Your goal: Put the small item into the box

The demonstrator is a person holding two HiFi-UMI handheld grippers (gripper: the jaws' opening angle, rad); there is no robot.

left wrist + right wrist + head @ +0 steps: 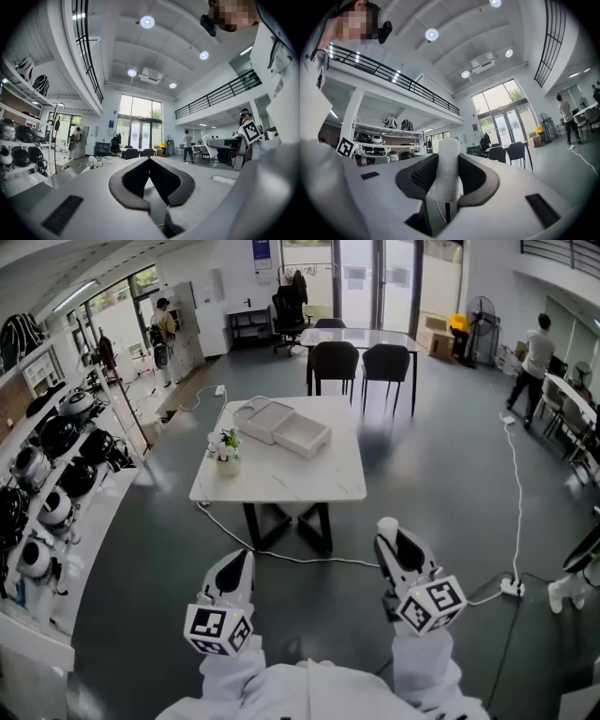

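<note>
A flat white box lies open on the white marble table, well ahead of me across the floor. My right gripper is held close to my body, shut on a small white cylindrical item that stands upright between the dark pads and pokes out above them. The same right gripper points toward the room's glass doors. My left gripper is also held low near my body. In its own view the left gripper has its pads meeting at the tips with nothing between them.
A small potted plant stands on the table's left edge. Black chairs are behind the table, and a cable runs across the floor under it. Shelves of helmets line the left wall. A person stands at the far right.
</note>
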